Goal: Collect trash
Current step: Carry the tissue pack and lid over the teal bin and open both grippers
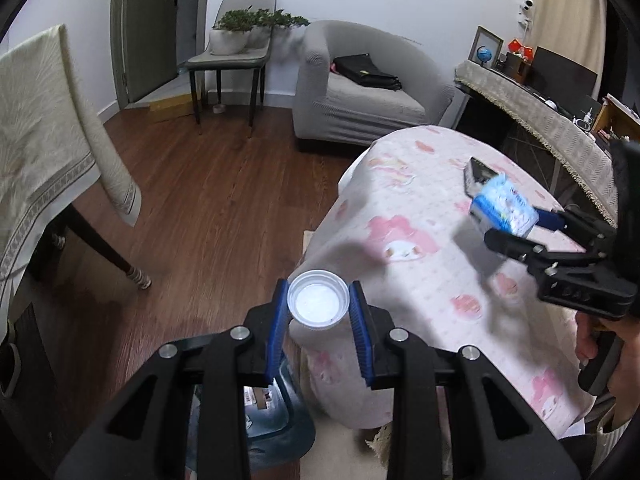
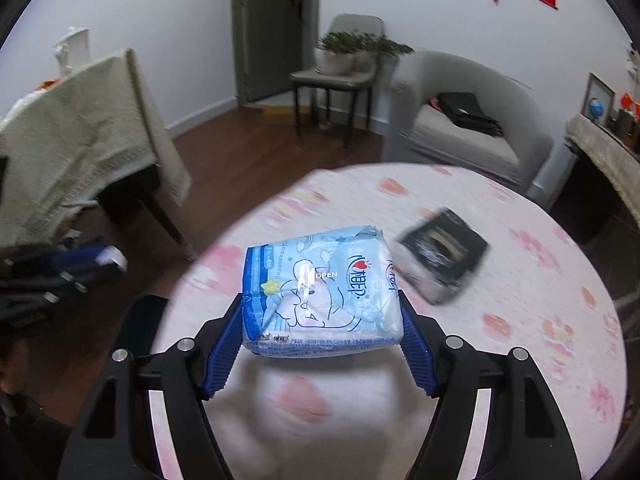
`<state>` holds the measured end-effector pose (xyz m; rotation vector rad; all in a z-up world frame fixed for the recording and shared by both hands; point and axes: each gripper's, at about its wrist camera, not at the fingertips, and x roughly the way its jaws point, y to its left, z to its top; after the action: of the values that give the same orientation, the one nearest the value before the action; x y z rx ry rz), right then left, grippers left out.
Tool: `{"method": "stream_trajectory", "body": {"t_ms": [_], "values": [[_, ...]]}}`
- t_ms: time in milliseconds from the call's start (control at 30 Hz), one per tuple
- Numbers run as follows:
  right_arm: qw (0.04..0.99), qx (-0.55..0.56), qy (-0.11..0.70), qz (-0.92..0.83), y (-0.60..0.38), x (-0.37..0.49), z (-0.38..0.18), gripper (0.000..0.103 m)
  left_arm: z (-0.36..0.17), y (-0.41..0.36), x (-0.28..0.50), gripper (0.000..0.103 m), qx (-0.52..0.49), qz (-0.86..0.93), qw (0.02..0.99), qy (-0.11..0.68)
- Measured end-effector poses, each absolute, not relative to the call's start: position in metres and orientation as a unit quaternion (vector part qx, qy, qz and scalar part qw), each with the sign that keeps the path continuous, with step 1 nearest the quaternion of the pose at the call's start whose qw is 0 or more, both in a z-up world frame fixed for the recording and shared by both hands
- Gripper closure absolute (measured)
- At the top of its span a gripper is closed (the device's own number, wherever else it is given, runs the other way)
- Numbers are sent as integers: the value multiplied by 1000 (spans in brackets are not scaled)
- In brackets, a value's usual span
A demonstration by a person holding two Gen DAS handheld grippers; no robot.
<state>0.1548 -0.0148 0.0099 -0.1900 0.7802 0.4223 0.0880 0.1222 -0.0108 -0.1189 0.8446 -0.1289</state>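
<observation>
Clamped between the left gripper's (image 1: pixel 319 312) blue jaws is a small clear plastic cup (image 1: pixel 318 302), held by its rim beyond the counter's (image 1: pixel 420 276) edge, above a dark bin (image 1: pixel 280 420) on the wood floor (image 1: pixel 208 200). It looks light and thin-walled, so a hard squeeze may buckle it. The right gripper (image 2: pixel 322 336) pinches a soft tissue pack (image 2: pixel 320 296) by its sides, lifted over the pink cloth; it should yield and may slip. A black box (image 2: pixel 442 256) lies on the counter beyond.
</observation>
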Motion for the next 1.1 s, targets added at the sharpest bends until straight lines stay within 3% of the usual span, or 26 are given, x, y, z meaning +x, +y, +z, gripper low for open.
{"method": "stream_trajectory", "body": {"t_ms": [400,733,1100], "values": [[909,-86,331,239,39,142,25,31,-43,172,72,70,-63,-30,893,444],[902,-94,332,259,67,140,18,31,-52,201,61,70,-83,-19,888,452],[885,-105,329,313,118,126,11,31,-101,226,57,70,-92,1,860,501]]}}
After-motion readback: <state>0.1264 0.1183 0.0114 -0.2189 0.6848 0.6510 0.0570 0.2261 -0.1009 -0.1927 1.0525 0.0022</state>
